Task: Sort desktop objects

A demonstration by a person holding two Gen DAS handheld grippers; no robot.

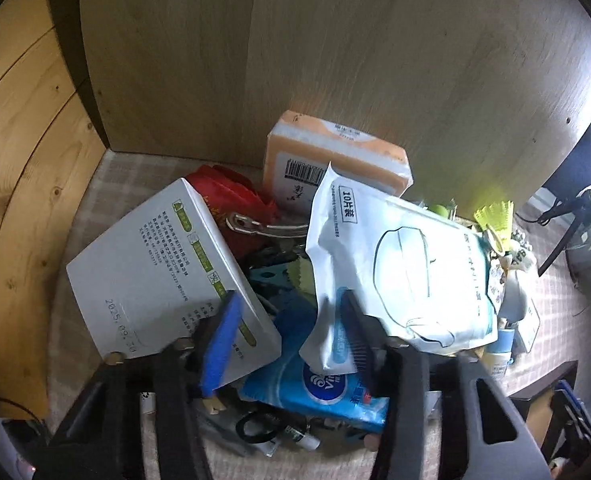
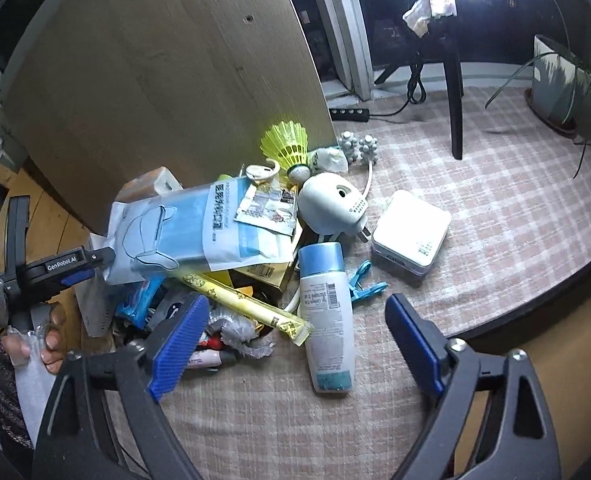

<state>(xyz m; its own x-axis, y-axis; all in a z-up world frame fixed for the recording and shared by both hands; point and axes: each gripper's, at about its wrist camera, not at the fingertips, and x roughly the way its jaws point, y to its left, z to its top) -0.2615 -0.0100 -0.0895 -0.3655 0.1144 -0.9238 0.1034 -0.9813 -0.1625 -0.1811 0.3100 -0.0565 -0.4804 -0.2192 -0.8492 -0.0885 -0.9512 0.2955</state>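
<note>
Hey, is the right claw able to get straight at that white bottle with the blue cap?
Probably yes. The right claw stands open just above the white bottle, which lies flat on the checked cloth at the pile's edge. Nothing lies over it; only the yellow tube lies close along its left side.

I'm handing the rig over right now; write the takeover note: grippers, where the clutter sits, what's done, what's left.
Left gripper: over the pile, jaws part open, nothing clamped; the mask pack and white box lie just beyond its fingers.
Right gripper: wide open, empty, above the lotion bottle lying flat on the cloth.
Beside the pile: white tin, blue clip, shuttlecock.
Done: nothing visibly sorted.
Left: the whole heap.
</note>
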